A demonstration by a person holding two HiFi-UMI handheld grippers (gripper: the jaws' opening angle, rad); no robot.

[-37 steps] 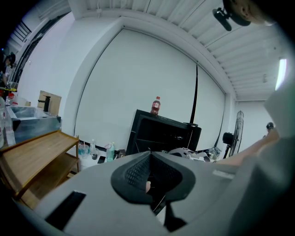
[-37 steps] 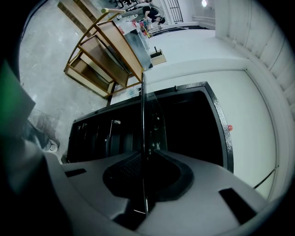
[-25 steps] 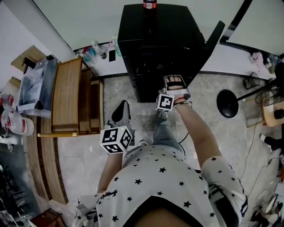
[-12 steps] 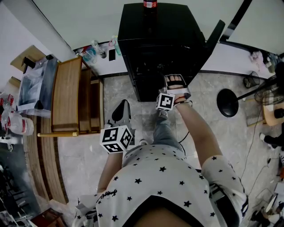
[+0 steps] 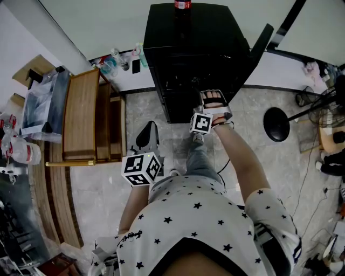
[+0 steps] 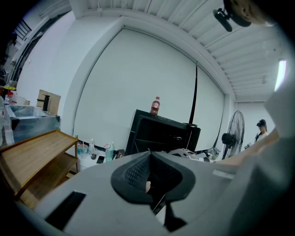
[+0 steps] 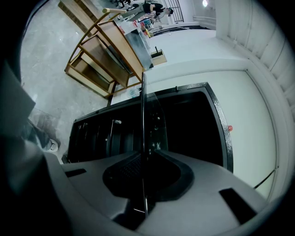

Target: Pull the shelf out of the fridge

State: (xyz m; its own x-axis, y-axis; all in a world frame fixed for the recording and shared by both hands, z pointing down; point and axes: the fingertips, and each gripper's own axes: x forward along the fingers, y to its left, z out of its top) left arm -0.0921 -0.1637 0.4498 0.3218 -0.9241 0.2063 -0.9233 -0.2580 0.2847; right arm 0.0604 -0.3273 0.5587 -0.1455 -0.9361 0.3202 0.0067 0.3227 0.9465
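Observation:
A black mini fridge (image 5: 188,48) stands against the wall, its door (image 5: 261,40) swung open to the right. My right gripper (image 5: 212,99) reaches into the opening. In the right gripper view its jaws (image 7: 144,159) are shut on the thin front edge of a glass shelf (image 7: 143,115), which shows edge-on as a dark line running into the dark interior (image 7: 184,129). My left gripper (image 5: 149,130) hangs over the floor well short of the fridge. In its own view the left gripper (image 6: 150,154) is shut with nothing held.
A cola bottle (image 5: 181,5) stands on top of the fridge. A wooden rack (image 5: 86,118) stands to the left, with bottles (image 5: 113,62) on the white ledge beside it. A fan's round black base (image 5: 276,125) sits on the floor at right.

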